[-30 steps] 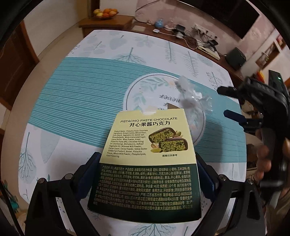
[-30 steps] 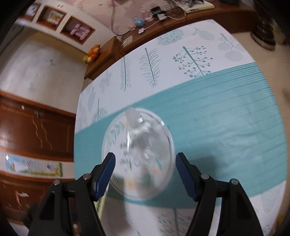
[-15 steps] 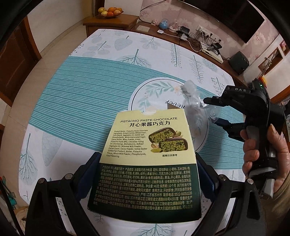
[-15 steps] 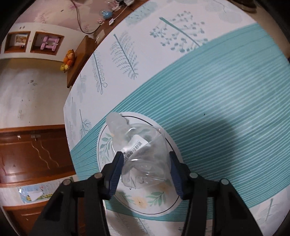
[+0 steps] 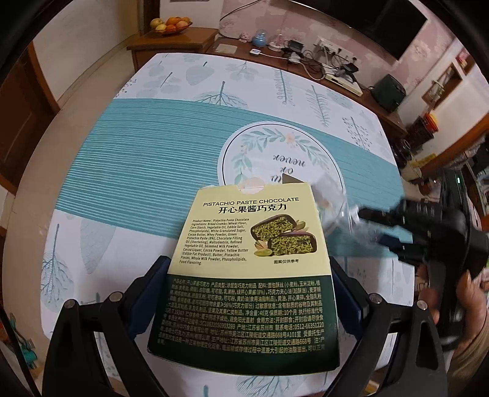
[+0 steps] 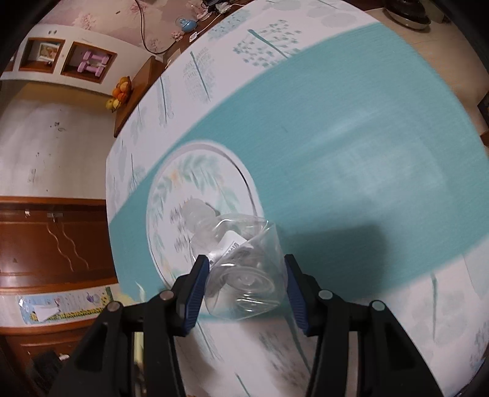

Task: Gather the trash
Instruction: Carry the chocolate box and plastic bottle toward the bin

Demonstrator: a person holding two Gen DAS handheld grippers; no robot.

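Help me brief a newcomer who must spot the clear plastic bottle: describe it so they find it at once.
Find the teal-striped tablecloth and its white wreath circle. At the circle's edge, the right gripper clamps a crushed clear plastic bottle. It is see-through with a small white label, unlike the printed chocolate box in the left gripper.

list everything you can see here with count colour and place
flat pistachio chocolate carton: 1, cream and dark green, clamped in left gripper
crushed clear plastic bottle: 1, transparent with white label, between right gripper's pads
leaf-print teal and white tablecloth: 1, covers the table
bowl of fruit: 1, orange and yellow, wooden side cabinet behind table
left gripper: 1, black with blue pads, shut on carton
right gripper: 1, black with blue pads, shut on bottle
person's hand: 1, holding right gripper
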